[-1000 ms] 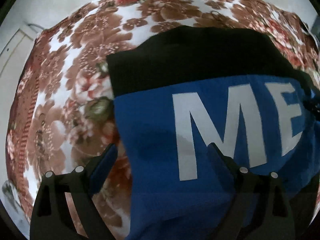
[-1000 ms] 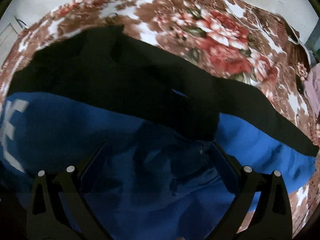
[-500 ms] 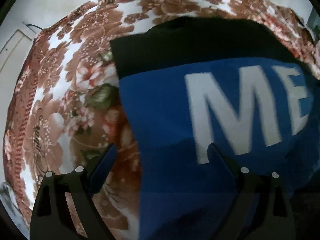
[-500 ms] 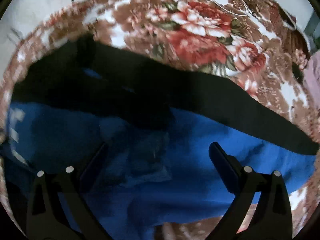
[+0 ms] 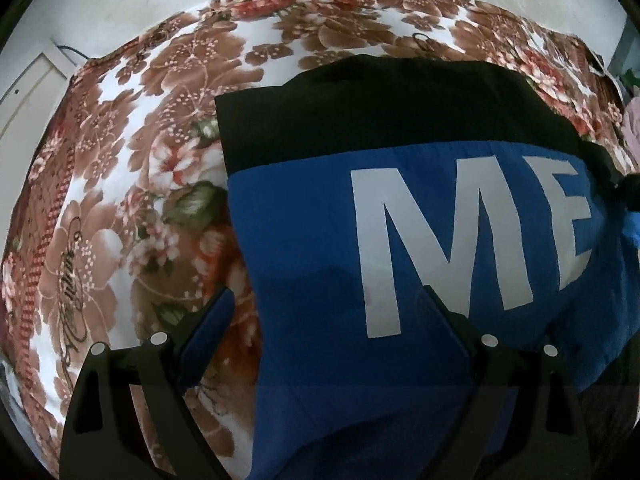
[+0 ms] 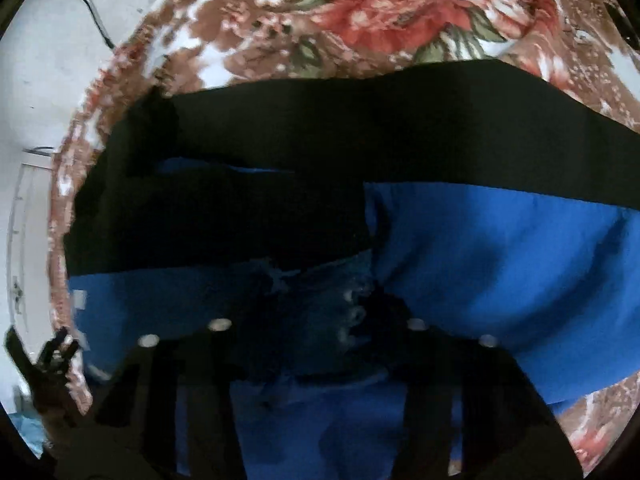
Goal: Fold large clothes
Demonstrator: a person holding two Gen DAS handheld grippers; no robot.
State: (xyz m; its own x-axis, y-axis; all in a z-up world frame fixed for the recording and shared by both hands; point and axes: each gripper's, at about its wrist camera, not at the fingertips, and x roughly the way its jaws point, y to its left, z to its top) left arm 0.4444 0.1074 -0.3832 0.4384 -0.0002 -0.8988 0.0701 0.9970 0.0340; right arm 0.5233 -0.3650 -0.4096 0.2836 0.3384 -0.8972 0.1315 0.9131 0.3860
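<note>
A large blue garment with a black band and white letters "ME" lies flat on a floral bedspread. My left gripper hovers open over the garment's left edge. One finger is above the bedspread, the other above the blue cloth, and nothing is pinched. In the right wrist view the same garment fills the middle. My right gripper has its jaws closing, with a wrinkled bunch of blue cloth gathered between the pads.
The bedspread extends beyond the garment on all sides. Pale floor with a dark cable runs past the bed's far edge. A pinkish cloth lies at the far right.
My right gripper's fingers have drawn much closer together and blue cloth is now bunched between them; its view has swung and rolled over the garment. The left gripper stays open and has hardly moved.
</note>
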